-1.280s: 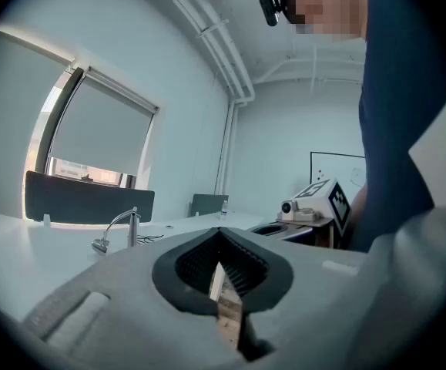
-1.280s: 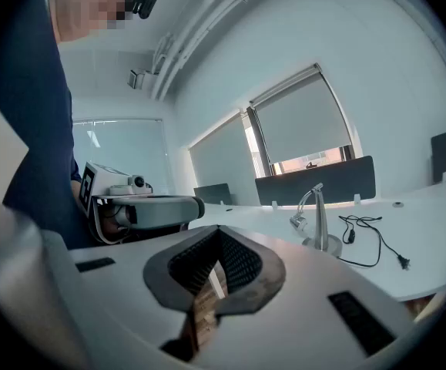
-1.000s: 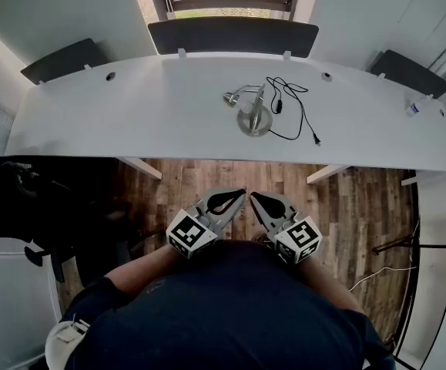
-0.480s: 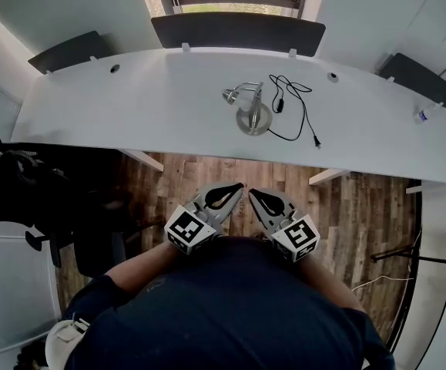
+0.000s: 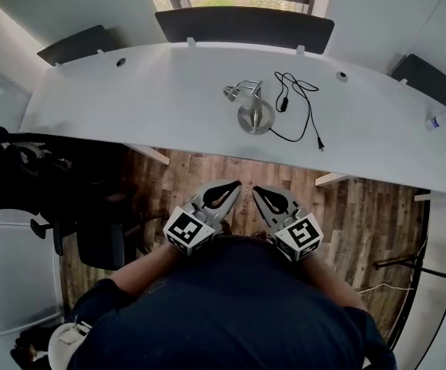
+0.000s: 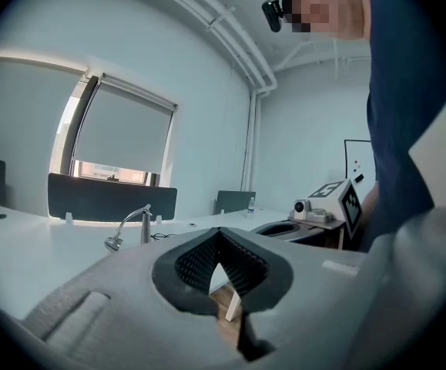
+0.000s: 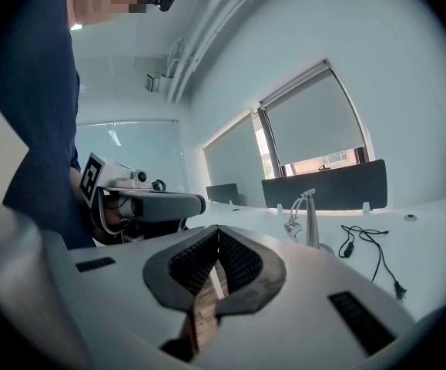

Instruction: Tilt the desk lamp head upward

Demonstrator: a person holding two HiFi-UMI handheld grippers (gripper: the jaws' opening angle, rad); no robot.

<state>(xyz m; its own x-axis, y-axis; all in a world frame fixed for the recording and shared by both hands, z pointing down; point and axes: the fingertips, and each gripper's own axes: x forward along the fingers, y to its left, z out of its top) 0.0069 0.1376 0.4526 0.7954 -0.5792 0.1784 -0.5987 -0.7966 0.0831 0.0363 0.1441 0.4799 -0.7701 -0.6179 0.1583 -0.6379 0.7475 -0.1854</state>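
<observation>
A small silver desk lamp [image 5: 252,112] stands on the long white desk [image 5: 145,106], its round base near the front edge and its head [image 5: 232,93] bent down to the left. The lamp [image 6: 130,226] shows far off in the left gripper view, and the lamp [image 7: 306,216] likewise in the right gripper view. Its black cord [image 5: 303,110] trails right across the desk. My left gripper [image 5: 233,185] and right gripper [image 5: 257,190] are held close to my chest, over the wooden floor, well short of the desk. Both are shut with nothing between the jaws.
Dark partition panels [image 5: 244,24] line the desk's far edge below a window. A black office chair [image 5: 92,222] stands on the floor to the left. A small bottle [image 5: 436,121] sits at the desk's far right. White desk legs [image 5: 149,154] stand ahead of me.
The head view has shifted slightly, so the desk and lamp sit a little higher and further right in frame. Both grippers stay shut in front of my chest.
</observation>
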